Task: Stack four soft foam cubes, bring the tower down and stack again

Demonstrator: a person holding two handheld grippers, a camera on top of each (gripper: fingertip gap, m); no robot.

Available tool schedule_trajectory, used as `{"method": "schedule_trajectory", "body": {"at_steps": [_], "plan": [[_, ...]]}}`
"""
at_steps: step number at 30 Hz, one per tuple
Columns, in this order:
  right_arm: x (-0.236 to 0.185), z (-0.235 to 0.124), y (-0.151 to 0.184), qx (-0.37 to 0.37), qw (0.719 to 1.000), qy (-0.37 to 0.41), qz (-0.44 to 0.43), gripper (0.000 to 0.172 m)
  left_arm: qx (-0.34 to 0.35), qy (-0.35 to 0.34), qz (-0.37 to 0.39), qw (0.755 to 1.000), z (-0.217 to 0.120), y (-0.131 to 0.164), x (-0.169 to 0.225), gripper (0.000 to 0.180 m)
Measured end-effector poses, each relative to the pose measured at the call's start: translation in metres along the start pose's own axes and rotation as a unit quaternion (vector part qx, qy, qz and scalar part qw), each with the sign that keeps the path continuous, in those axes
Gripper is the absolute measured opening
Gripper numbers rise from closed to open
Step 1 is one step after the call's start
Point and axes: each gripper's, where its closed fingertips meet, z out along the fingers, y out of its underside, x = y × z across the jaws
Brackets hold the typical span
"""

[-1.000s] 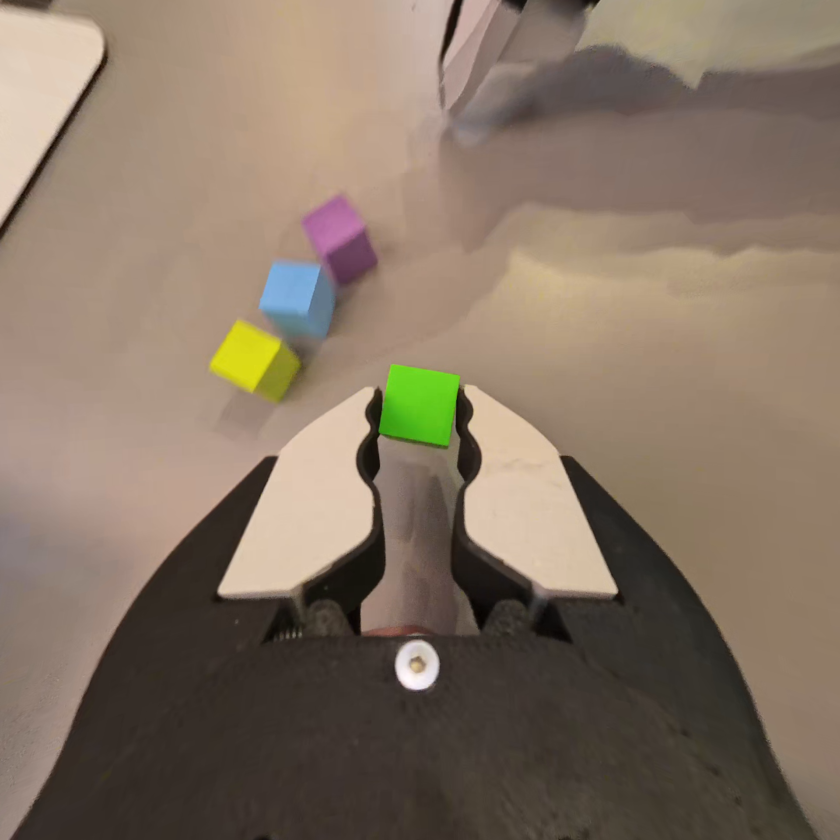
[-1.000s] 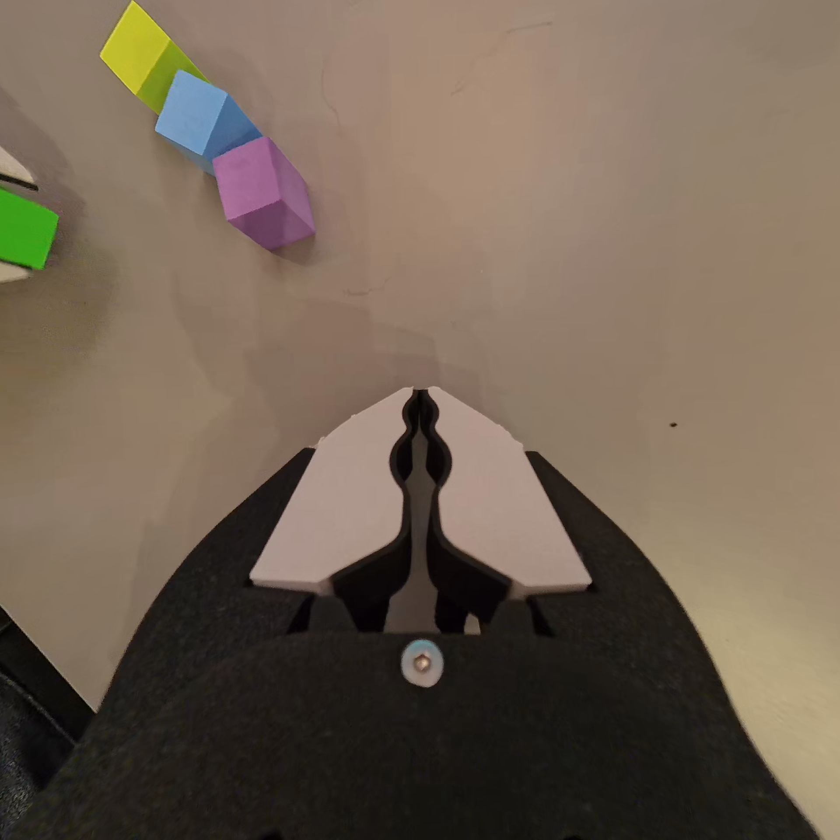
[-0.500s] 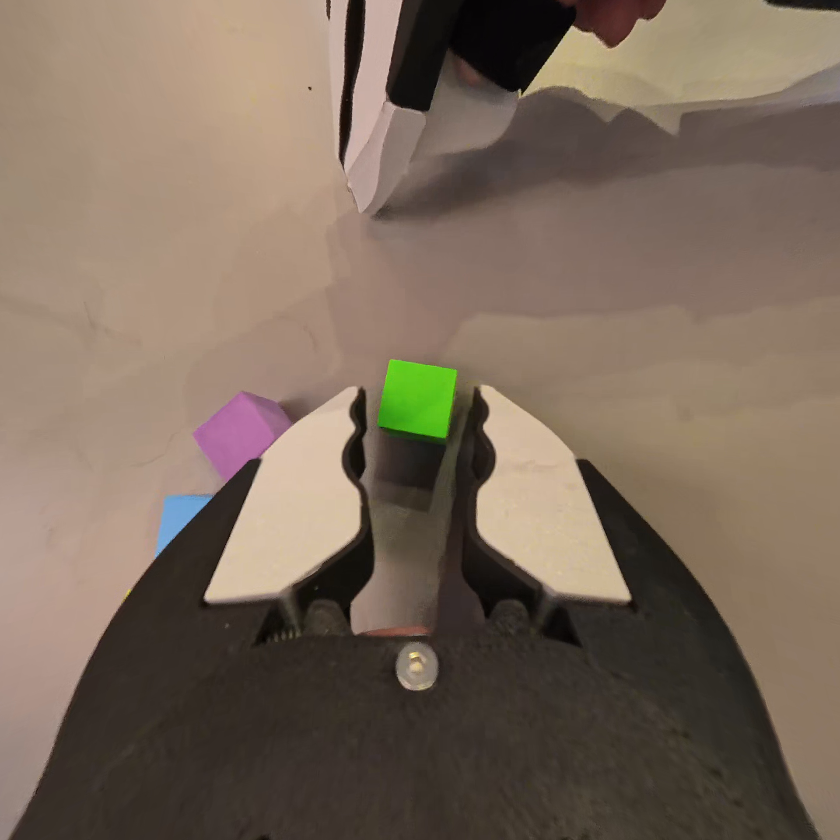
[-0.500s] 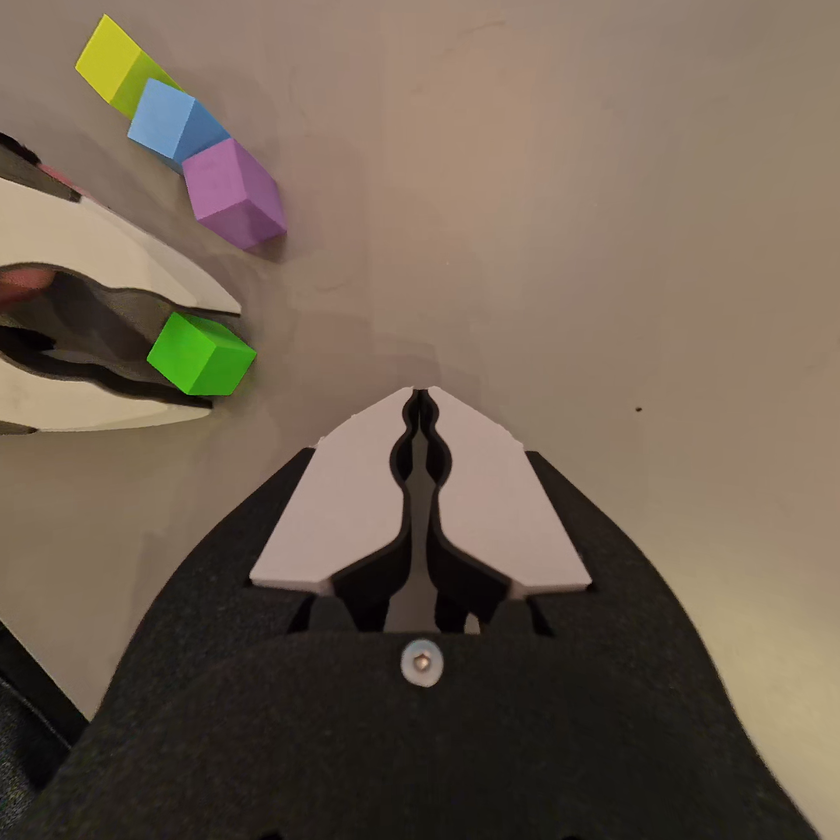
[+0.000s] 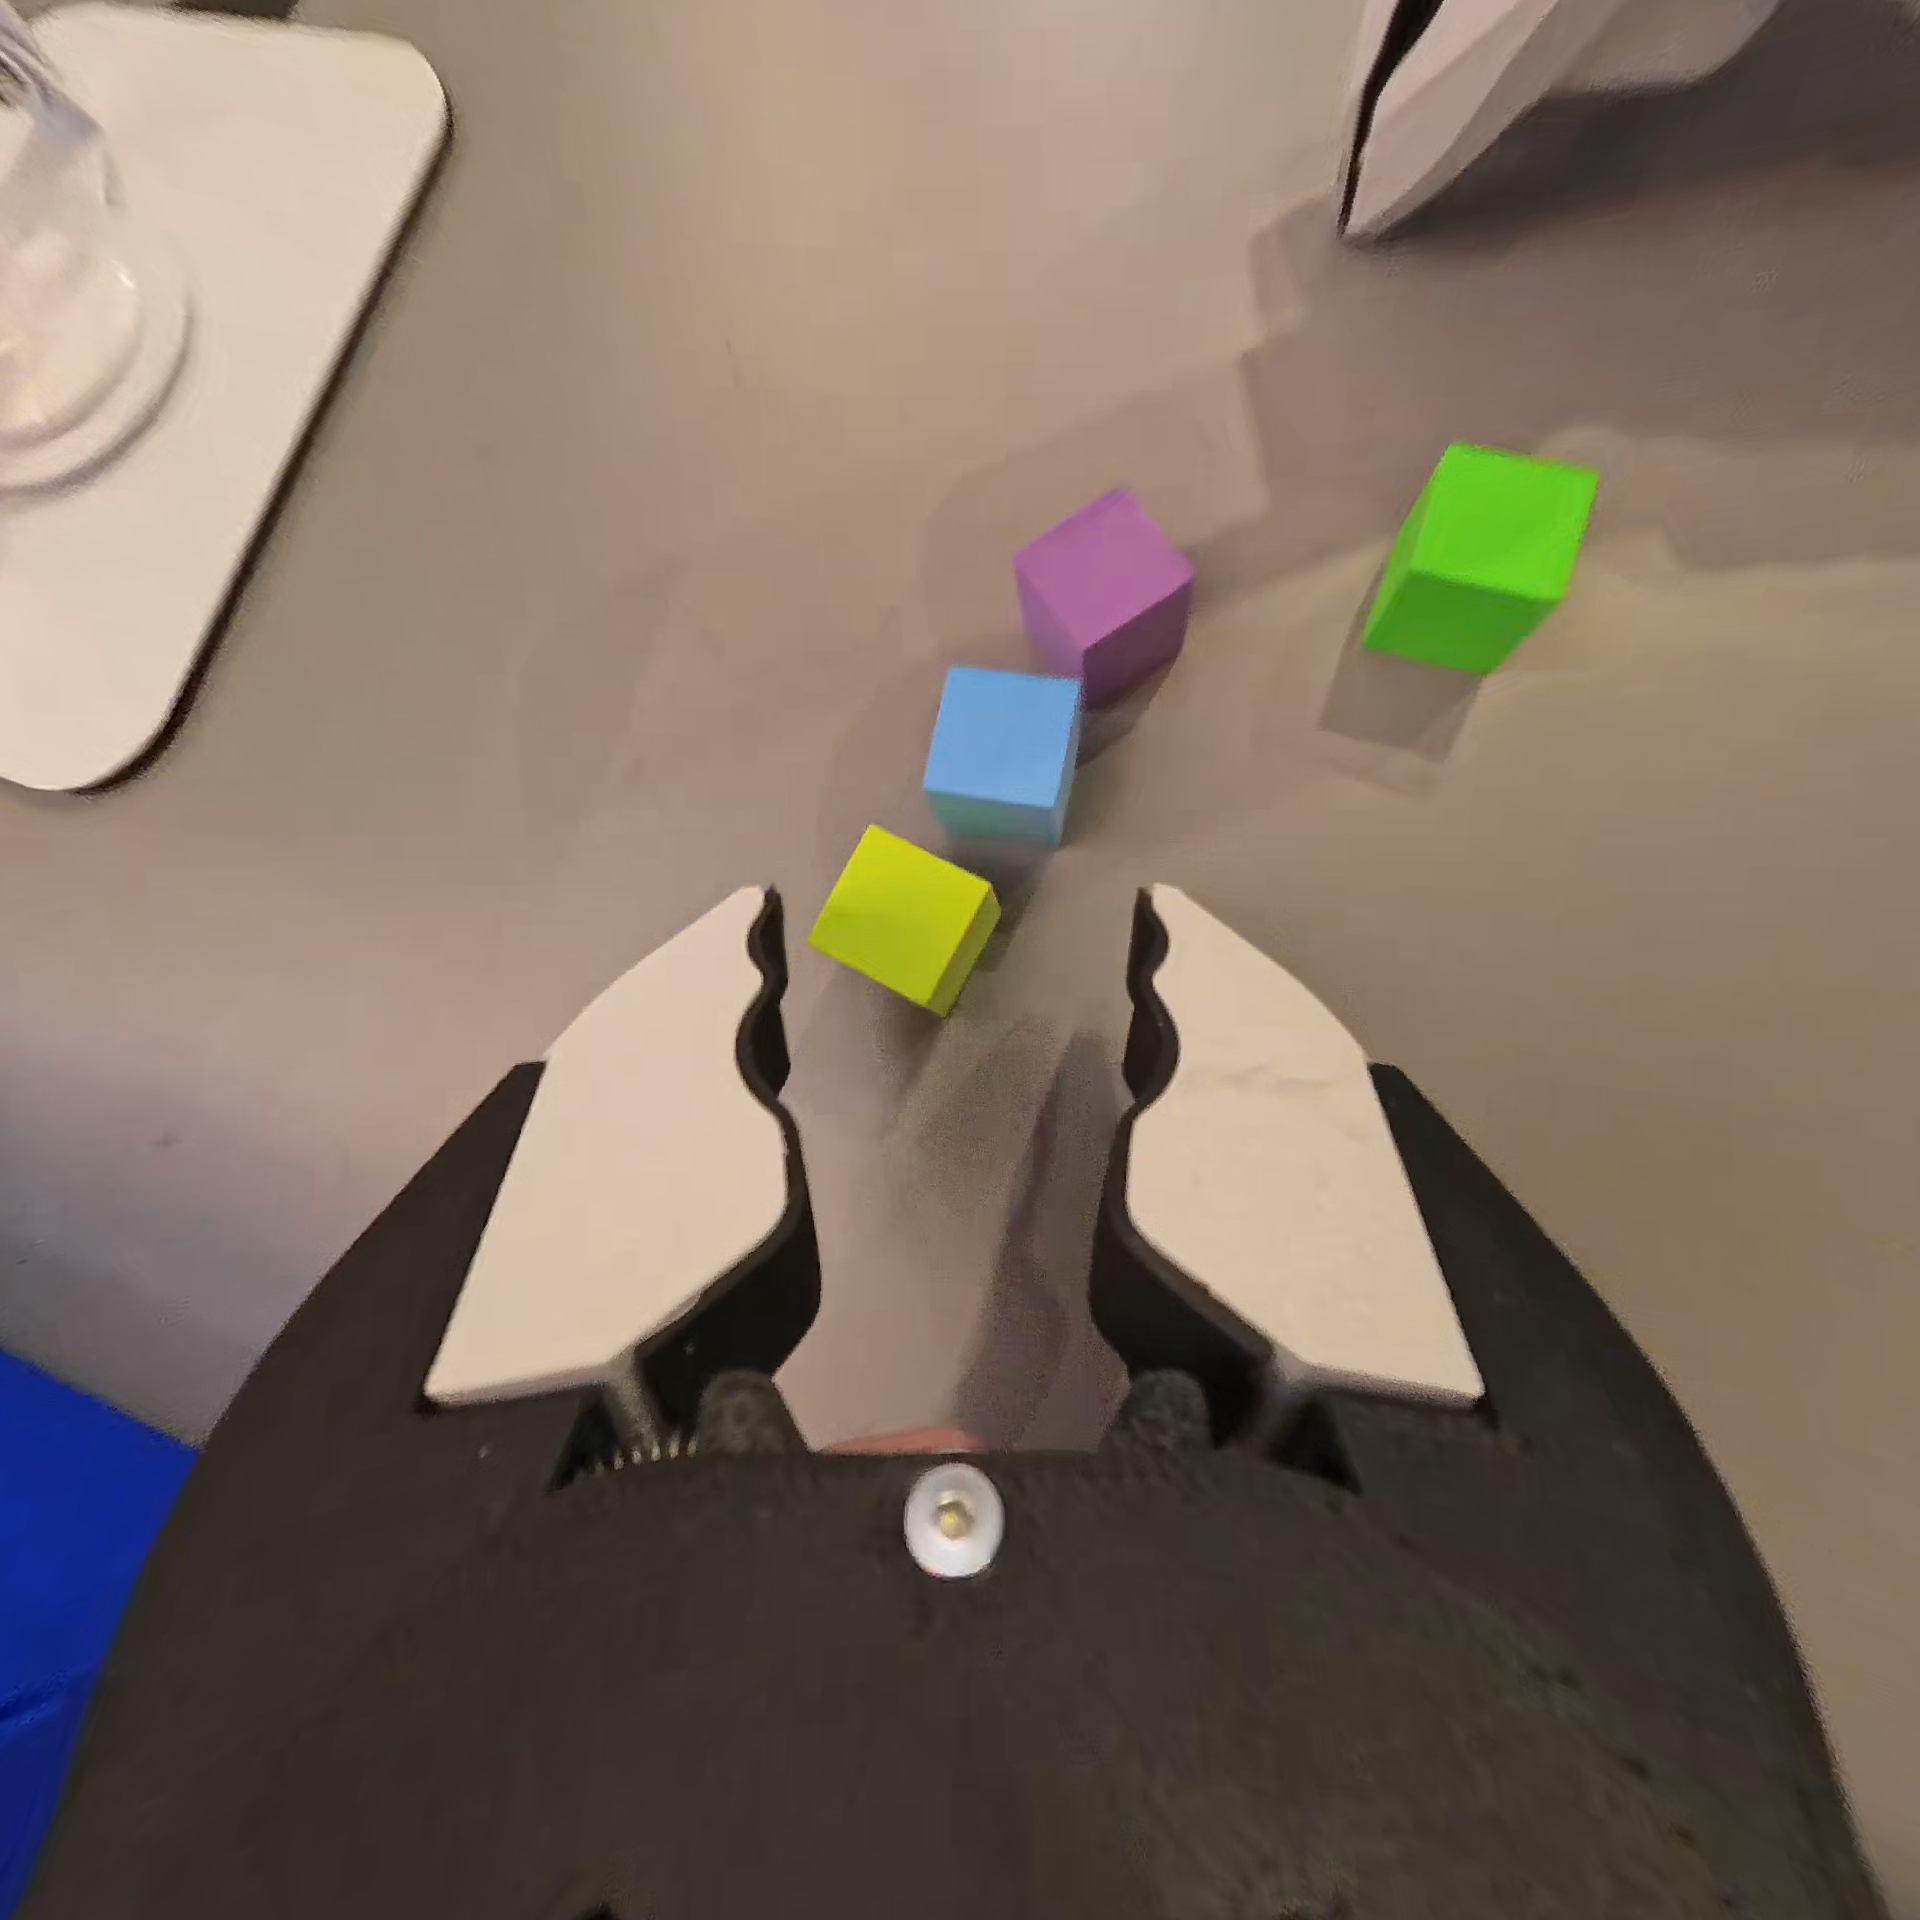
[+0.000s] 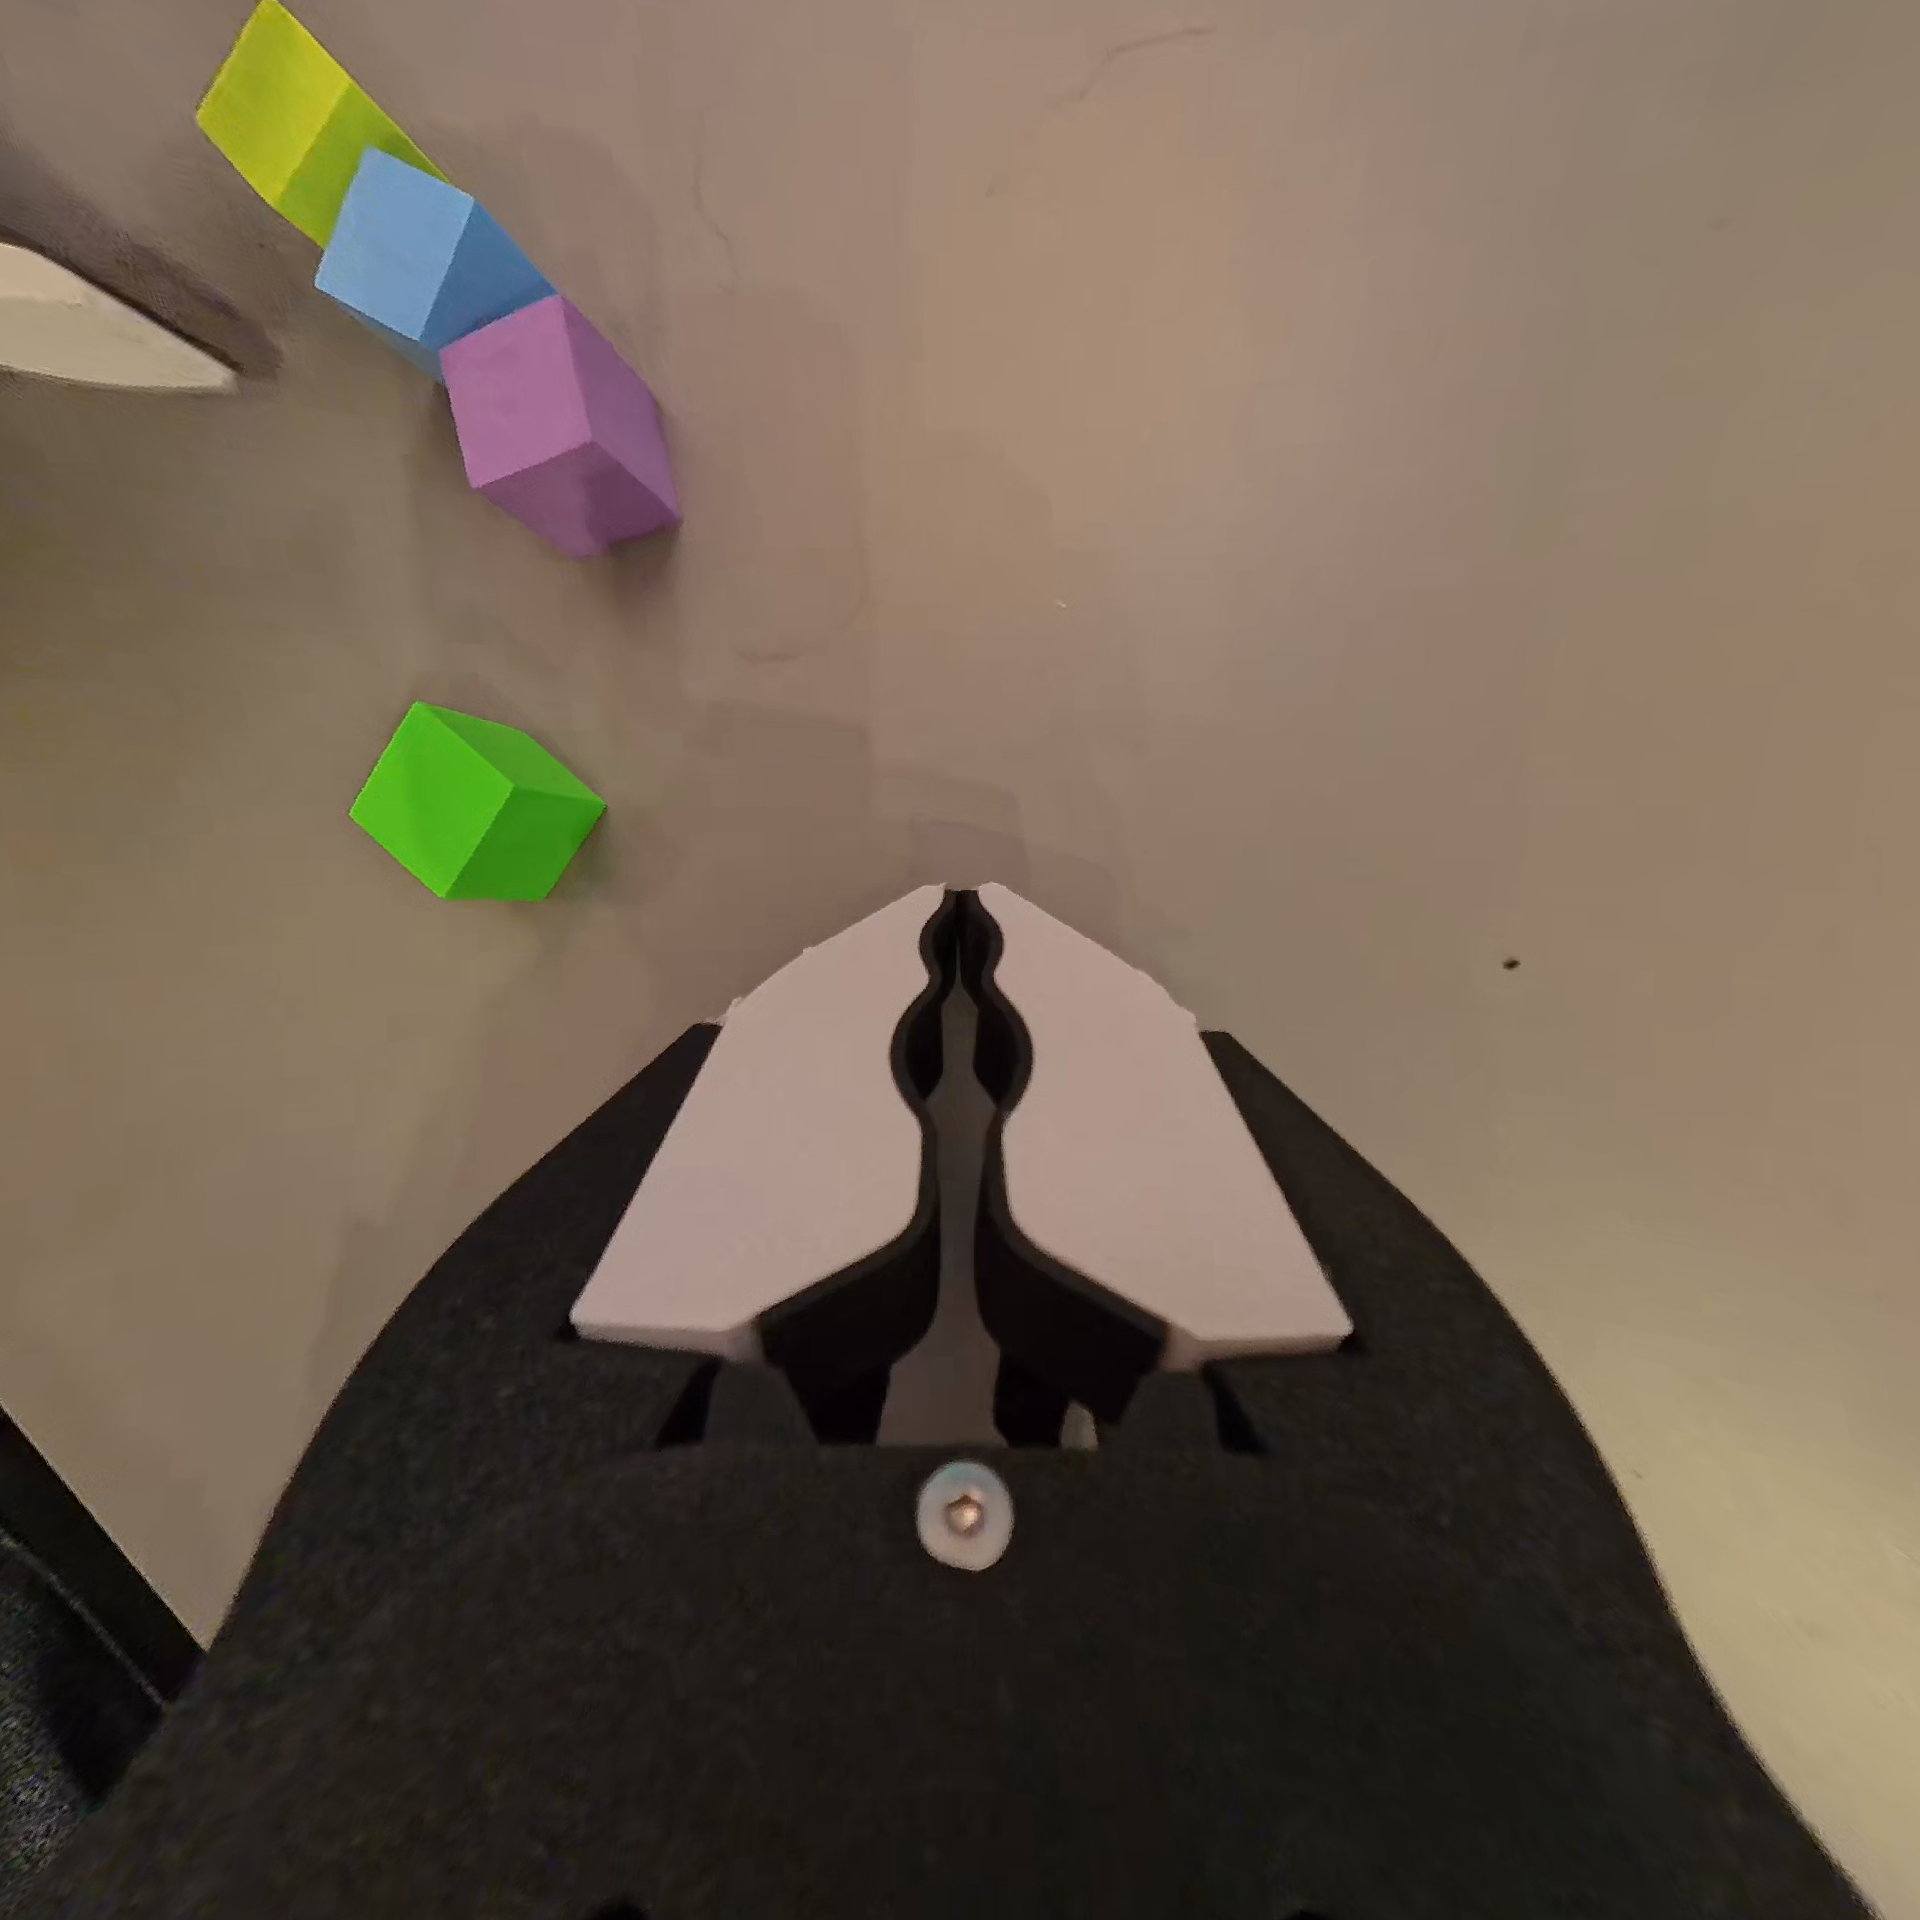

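Left hand-held gripper (image 5: 954, 904) open, yellow cube (image 5: 902, 920) ahead

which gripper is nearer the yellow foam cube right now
Left. The left gripper is open with the yellow foam cube just ahead of its fingertips, untouched. The right gripper is shut and far from it, beyond the blue, purple and green cubes.

Clear glass vessel (image 5: 62, 291), left wrist view: cut off by the top and left edges, blurred; kind cannot be told.
Pale rounded-corner mat (image 5: 260, 343) beneath it: left part out of frame.
Bright blue item (image 5: 62, 1538), lower-left corner: cropped; identity unclear.
Right gripper (image 5: 1361, 223), top right: only its pale fingers show, blurred.
Yellow-green foam cube (image 6: 275, 109), right wrist view: top corner clipped, near side hidden behind the light-blue foam cube (image 6: 405, 249).
Left gripper's white finger (image 6: 104, 332): mostly beyond the left edge.
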Motion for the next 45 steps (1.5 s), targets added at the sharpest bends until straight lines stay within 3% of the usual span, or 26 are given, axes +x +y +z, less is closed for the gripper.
{"method": "schedule_trajectory", "body": {"at_steps": [1,4,5,9,15,19,26,45], "plan": [[0.0,0.0,0.0,0.0,1.0,0.0,0.0,0.0,-0.013,0.001,0.004,1.0,0.005,0.004,-0.002,0.062],[0.001,0.0,0.001,0.0,1.0,0.001,0.001,0.0,-0.027,0.015,0.01,0.999,0.017,0.01,-0.003,0.053],[0.001,-0.001,0.001,0.001,1.0,0.001,0.001,0.0,-0.018,0.021,0.007,1.0,0.018,0.008,-0.003,0.037],[0.002,-0.001,0.0,0.003,1.0,-0.001,0.002,0.0,0.005,0.009,-0.007,1.0,0.011,0.0,-0.004,0.036],[0.002,0.0,-0.001,0.006,1.0,-0.005,0.003,0.0,0.066,0.005,-0.021,0.998,-0.019,-0.047,0.027,0.035],[0.001,0.001,-0.001,0.006,1.0,-0.005,0.001,0.0,0.062,0.002,-0.022,0.998,-0.007,-0.068,0.059,0.035],[0.001,0.0,0.0,0.006,1.0,-0.006,0.002,0.0,0.052,-0.011,-0.039,0.998,0.023,-0.075,0.086,0.035],[0.001,0.0,-0.001,0.006,1.0,-0.011,0.002,0.0,0.032,-0.011,-0.024,0.999,0.032,-0.069,0.089,0.036]]}}
